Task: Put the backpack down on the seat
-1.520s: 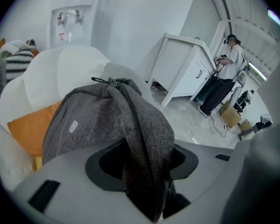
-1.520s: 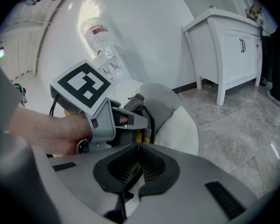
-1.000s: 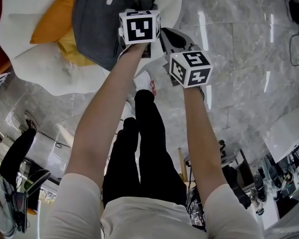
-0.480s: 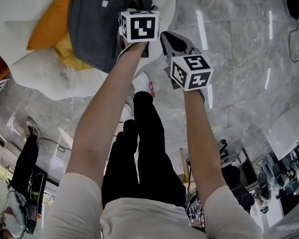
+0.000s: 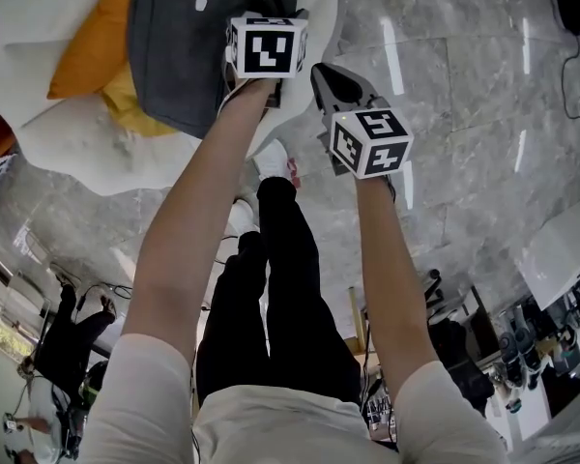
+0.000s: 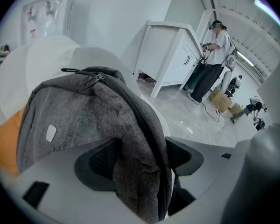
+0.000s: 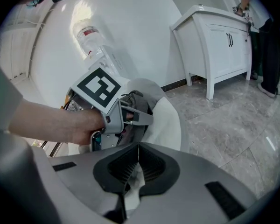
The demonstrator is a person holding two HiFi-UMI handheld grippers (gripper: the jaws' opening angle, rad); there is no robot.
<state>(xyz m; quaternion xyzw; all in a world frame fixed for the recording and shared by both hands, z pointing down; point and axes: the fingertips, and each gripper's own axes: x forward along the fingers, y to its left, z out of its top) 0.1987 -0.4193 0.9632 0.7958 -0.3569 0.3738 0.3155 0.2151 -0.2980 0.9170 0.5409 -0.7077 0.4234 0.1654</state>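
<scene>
The left gripper (image 6: 140, 158) is releasing the backpack (image 5: 174, 56), which is lying on the white seat (image 5: 97, 153) against the orange cushion (image 5: 87, 42). Its jaws have just been opening, and a fold of grey fabric is hanging loose between the pads. The right gripper (image 7: 138, 148) is hovering just beside it, jaws together on nothing (idle here). The step is probably calling for a straight withdrawal along the jaw line, so that neither pad is snagging the fold and dragging the backpack off.
</scene>
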